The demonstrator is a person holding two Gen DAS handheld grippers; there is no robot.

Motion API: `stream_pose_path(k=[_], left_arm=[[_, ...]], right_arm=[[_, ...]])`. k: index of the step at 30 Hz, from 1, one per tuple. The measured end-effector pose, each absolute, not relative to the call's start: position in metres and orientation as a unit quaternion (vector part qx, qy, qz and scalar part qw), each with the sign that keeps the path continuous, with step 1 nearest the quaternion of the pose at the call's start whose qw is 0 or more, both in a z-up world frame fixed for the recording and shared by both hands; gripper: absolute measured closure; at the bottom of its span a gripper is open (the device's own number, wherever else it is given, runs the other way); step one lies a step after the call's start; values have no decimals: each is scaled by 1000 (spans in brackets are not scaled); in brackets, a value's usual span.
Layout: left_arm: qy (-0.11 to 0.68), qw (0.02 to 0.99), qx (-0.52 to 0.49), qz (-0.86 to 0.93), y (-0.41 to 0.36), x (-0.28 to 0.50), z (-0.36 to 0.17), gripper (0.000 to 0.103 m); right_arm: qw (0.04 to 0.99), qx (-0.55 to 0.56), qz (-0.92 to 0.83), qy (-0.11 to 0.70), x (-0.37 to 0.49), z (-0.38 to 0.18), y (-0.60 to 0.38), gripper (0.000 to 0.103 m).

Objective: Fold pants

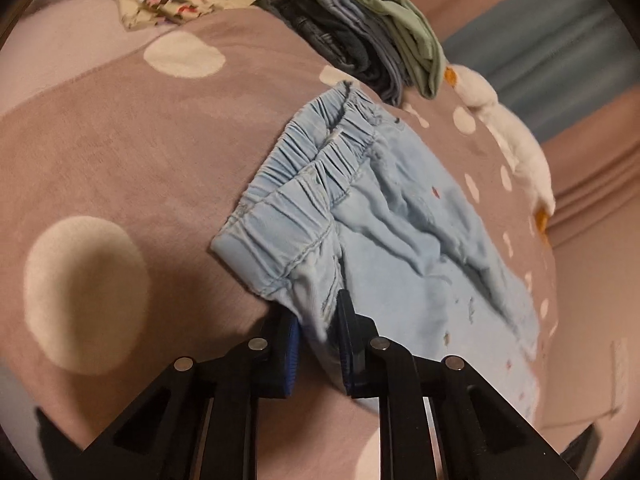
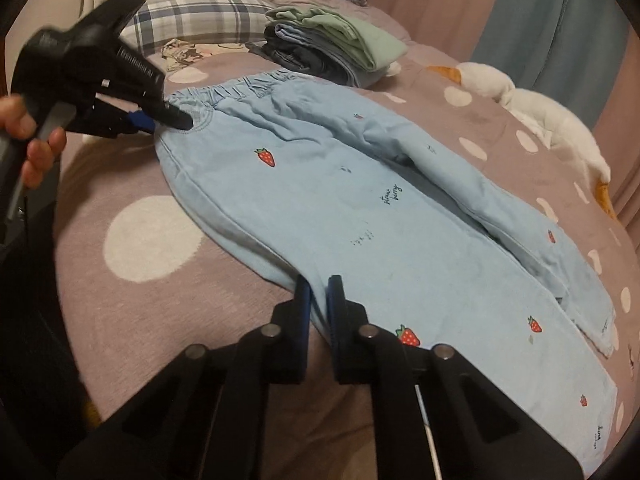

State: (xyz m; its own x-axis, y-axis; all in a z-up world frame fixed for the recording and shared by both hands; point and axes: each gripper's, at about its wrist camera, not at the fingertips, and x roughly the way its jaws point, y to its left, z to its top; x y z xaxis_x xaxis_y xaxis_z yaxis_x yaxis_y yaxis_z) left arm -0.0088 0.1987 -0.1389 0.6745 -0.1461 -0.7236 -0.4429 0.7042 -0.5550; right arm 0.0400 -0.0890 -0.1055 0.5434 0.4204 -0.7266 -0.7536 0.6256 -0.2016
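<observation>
Light blue pants [image 2: 320, 200] with strawberry prints lie spread flat on a mauve blanket [image 2: 152, 304] with white dots. The elastic waistband is at the far left and the legs run toward the near right. My left gripper [image 1: 316, 320] is shut on the near corner of the gathered waistband [image 1: 304, 184], with cloth bunched between its blue pads. From the right wrist view that left gripper [image 2: 168, 120] shows at the waistband, held by a person's hand [image 2: 36, 140]. My right gripper [image 2: 318, 300] is shut on the near edge of the front pant leg.
A stack of folded clothes [image 2: 332, 48], green on top, sits just beyond the waistband. A white plush toy [image 2: 552, 128] lies along the bed's right edge. A plaid pillow [image 2: 192, 16] is at the head of the bed, and curtains hang on the right.
</observation>
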Motion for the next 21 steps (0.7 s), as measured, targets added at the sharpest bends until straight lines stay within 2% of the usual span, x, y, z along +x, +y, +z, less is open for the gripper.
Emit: stream_pose_path(k=[4,7,9,10,11,12,16,19,21], left_arm=[[412,846,-328,82,194,-15,-132,86],[436,851,-284,71,190,-17,-123,82],[432,869,-229,73,182,-19,-109,70],[427,877,-206,73,178,-20,-102,64],[422,883,-192,69,175,-18,-98,49],[414,890,-182,63,171,-14,-94,40],[412,902,-126,24,143,25,-99,39],[481,874,-71,10,129,47,-128,39],[482,876,-27,-12,118,53,-126,39]], right_arm=[[826,-251,364,349,35,-111,-90,95],[822,-216,373,373,41,-107,-96,89],[823,-166,385,384,50,-91,-107,83],[828,-146,385,380,55,-84,-111,73],[836,-124,379,378,64,-79,-115,62],[839,-109,370,384,74,-79,-117,57],[802,-125,329,482,103,-117,-103,57],[789,-180,358,466,89,-118,-94,56],[777,-172,374,477,93,-113,-96,59]])
